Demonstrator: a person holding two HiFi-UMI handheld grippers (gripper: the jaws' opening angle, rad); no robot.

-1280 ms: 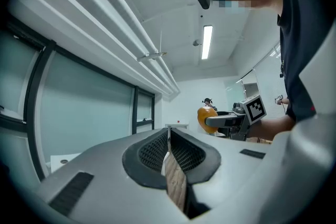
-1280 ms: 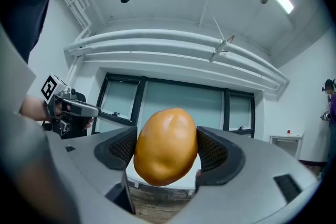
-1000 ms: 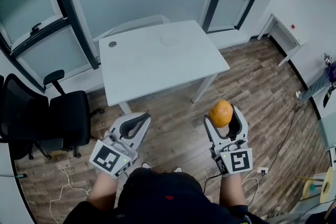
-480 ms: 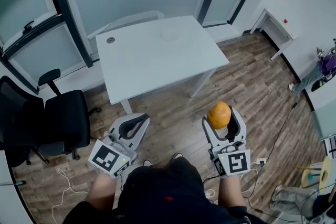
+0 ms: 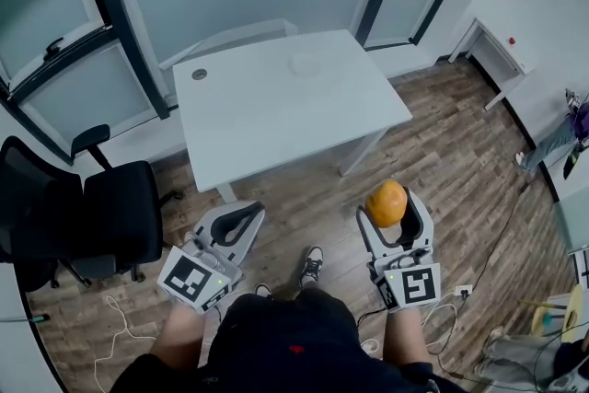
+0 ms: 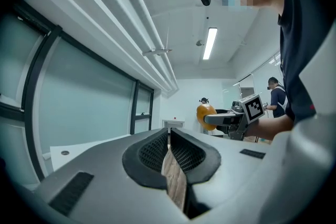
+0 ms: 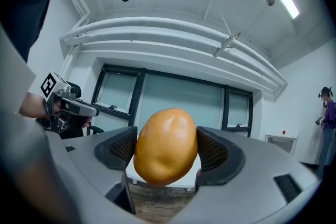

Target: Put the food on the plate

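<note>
Spreading under the whole scene, the brown wooden plank floor (image 5: 451, 152) lies below both tools, which are held low and well apart from the white rectangular table (image 5: 276, 120) ahead. I judge the carry is only at its approach stage. A black office chair (image 5: 110, 216) stands off to the left of the table, clear of the straight path to it. The left gripper (image 5: 243, 214) has its jaws pressed together with nothing between them. It is probably kept idle at the person's side because one tool is enough for this load. The right gripper (image 5: 387, 203) is clamped on the food, its ribbed pads bearing on either flank, and it points up and forward, likely so the load does not slip out. On the far part of the tabletop sits the pale round plate (image 5: 305, 64), hard to pick out against the white surface and bare as far as I can tell, so the drop-off is not yet done. The orange-yellow rounded food item (image 7: 166, 145) bulges above and below the pads, gripped about its middle, well apart from that plate
</note>
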